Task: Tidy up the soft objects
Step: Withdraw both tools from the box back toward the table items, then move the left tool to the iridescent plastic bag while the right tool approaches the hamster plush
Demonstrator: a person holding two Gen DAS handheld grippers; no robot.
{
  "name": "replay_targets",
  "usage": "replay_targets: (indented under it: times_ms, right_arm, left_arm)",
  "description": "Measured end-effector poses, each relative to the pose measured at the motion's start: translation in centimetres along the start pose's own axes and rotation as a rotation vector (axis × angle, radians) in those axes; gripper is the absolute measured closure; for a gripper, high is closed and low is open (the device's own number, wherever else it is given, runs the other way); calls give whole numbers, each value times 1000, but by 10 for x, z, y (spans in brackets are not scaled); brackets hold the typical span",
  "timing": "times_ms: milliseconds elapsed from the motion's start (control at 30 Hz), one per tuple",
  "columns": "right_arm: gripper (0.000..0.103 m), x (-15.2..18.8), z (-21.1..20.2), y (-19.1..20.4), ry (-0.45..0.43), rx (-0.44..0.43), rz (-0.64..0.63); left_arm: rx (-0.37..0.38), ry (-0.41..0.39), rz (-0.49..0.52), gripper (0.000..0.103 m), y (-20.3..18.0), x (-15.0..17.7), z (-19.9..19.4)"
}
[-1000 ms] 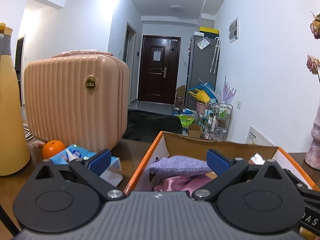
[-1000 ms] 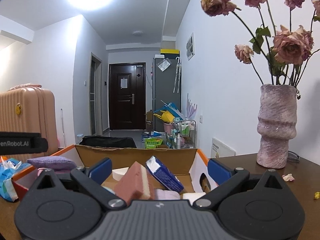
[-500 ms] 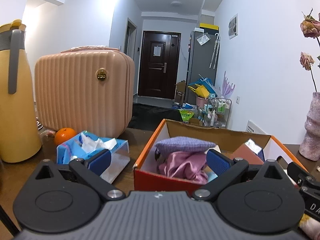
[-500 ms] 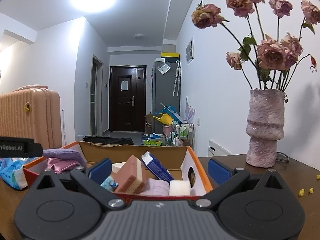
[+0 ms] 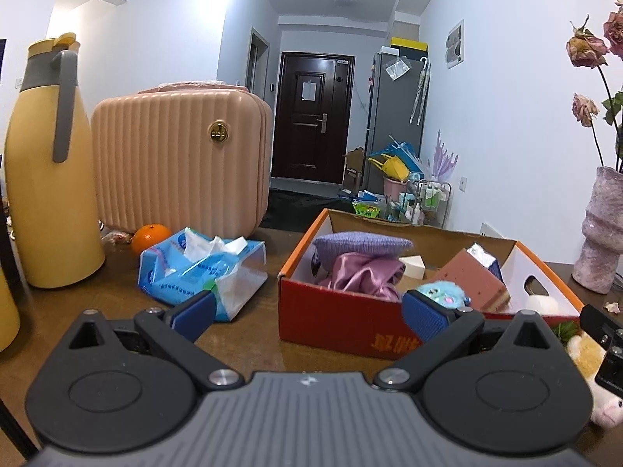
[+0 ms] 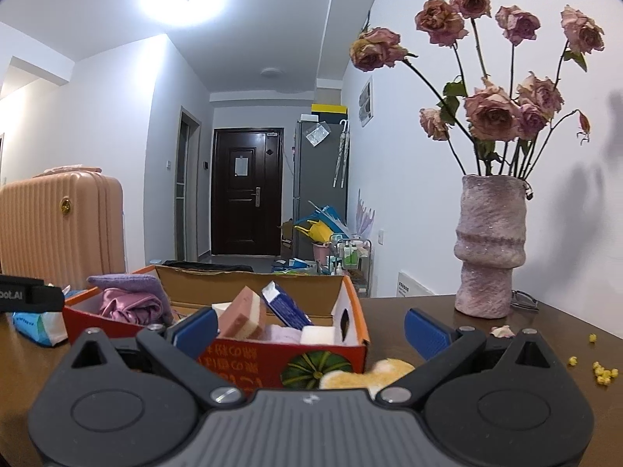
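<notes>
Far left on the brown table: yellow jug, then the pink ribbed case w/ an orange at its foot. Just right of the orange, nearer, a blue tissue pack, torn open. Left gripper hovers near edge, fingers spread wide, nothing betw. them; tissue pack behind its left pad, box behind its right.

Mid-table: orange cardboard box. Inside, left end: purple cloth on top of pink satin fabric. Right of those a fuzzy blue toy, pink sponge tilted, blue packet leaning, white blocks at the right end.

Right gripper also spread wide, empty. Yellow plush toy lies on table just near-right of box, outside it, low betw. the right gripper's fingers, not pinched.

Far right: pink vase w/ dried roses; yellow crumbs near it.
</notes>
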State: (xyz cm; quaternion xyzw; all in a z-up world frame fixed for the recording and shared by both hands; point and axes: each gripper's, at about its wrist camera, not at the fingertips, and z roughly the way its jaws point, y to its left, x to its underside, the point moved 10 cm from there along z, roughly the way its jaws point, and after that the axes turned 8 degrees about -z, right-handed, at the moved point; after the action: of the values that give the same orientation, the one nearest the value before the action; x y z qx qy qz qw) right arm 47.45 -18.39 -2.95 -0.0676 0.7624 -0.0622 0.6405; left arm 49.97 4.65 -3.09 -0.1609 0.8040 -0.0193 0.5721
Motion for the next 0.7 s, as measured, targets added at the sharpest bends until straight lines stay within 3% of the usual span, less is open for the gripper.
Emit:
replay_targets:
  times_ms: [700]
  right_arm:
    - [0, 26, -49, -50, 54, 12, 19]
  left_arm:
    - [-2, 48, 34, 0, 4, 38, -57]
